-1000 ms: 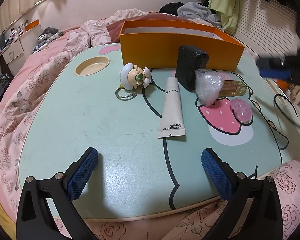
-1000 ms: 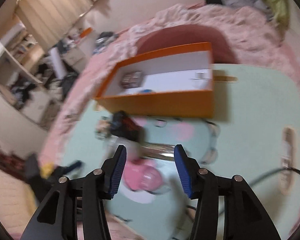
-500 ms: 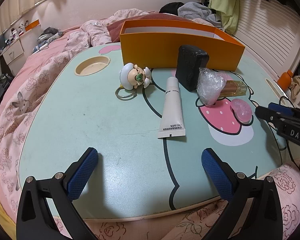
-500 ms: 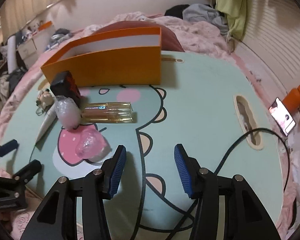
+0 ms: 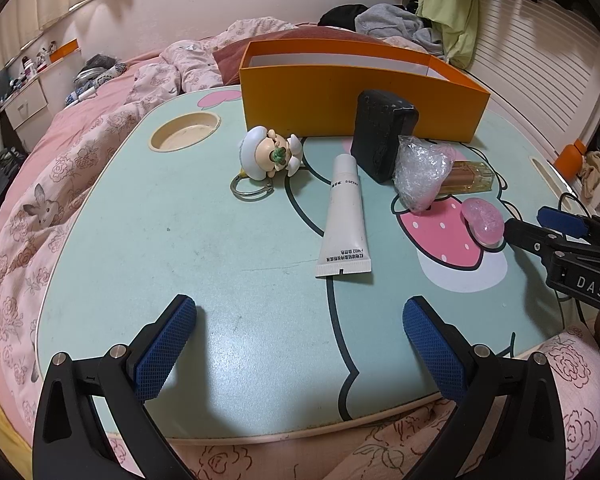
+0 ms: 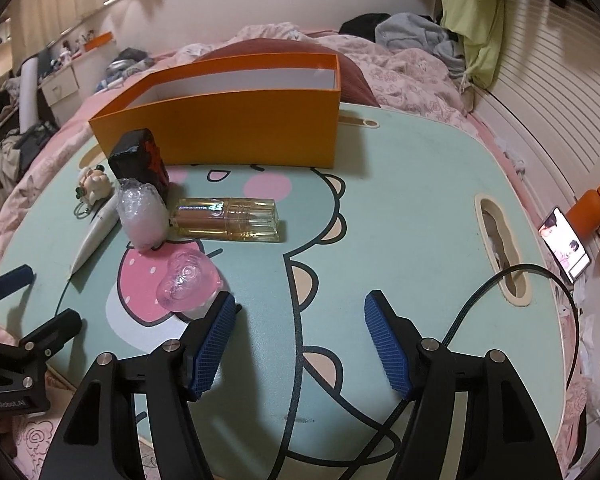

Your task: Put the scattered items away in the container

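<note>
I am at the reaching step, nothing picked up yet. My right gripper (image 6: 298,342) has its jaws apart and empty, low over the table (image 6: 400,184), its left pad just beside the clear pink jelly piece (image 6: 188,282) — I judge that to be my next target. To take it I would need to shift left so the piece sits between the pads, then close gently; it looks soft and slippery. My left gripper (image 5: 300,344) hangs wide apart and empty over the near edge, well short of the white tube (image 5: 345,216). The figurine keychain (image 5: 269,154), black packet (image 5: 382,134), bubble-wrapped lump (image 5: 420,174) and glass bottle (image 6: 228,220) lie in front of the orange box (image 6: 236,120) — what I can see of its white interior shows nothing, though its floor is hidden
</note>
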Action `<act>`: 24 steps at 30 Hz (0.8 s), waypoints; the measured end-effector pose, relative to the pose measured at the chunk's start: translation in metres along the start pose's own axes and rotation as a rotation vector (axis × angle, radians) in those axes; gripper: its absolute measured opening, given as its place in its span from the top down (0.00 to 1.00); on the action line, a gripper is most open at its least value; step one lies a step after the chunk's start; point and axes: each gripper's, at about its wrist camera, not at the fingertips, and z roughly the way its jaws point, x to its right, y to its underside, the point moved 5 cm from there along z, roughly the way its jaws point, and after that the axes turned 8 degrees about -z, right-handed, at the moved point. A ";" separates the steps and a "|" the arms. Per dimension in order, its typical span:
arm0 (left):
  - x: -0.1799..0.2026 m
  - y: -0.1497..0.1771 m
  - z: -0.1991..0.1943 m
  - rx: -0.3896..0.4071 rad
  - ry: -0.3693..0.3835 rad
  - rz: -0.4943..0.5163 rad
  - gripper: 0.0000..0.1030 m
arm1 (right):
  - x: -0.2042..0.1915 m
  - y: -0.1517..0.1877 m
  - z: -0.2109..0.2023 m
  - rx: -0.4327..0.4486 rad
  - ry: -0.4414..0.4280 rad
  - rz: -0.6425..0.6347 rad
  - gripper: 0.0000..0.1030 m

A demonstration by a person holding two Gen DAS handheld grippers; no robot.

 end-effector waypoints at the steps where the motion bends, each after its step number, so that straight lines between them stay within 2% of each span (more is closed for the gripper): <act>1: 0.000 0.000 0.000 0.000 0.000 0.000 0.00 | 0.000 0.000 0.000 0.000 -0.001 -0.001 0.34; 8: 0.000 0.000 0.000 -0.004 0.004 0.008 0.00 | -0.005 0.000 -0.002 -0.001 -0.004 -0.003 0.31; 14: 0.001 0.000 0.000 -0.005 0.004 0.010 0.00 | -0.010 0.000 -0.002 -0.005 -0.010 -0.010 0.24; 15: 0.001 0.000 0.000 -0.004 0.004 0.009 0.00 | -0.011 0.000 -0.001 -0.006 -0.011 -0.010 0.22; 17: 0.001 0.000 0.000 -0.006 0.003 0.010 0.00 | -0.010 0.000 0.001 -0.018 -0.010 -0.010 0.09; 18: 0.001 -0.001 0.001 -0.007 0.005 0.012 0.00 | -0.010 0.001 0.004 -0.034 -0.010 -0.010 0.00; 24: 0.002 -0.003 0.002 -0.022 0.019 0.039 0.00 | -0.010 0.002 0.005 -0.040 -0.011 -0.008 0.00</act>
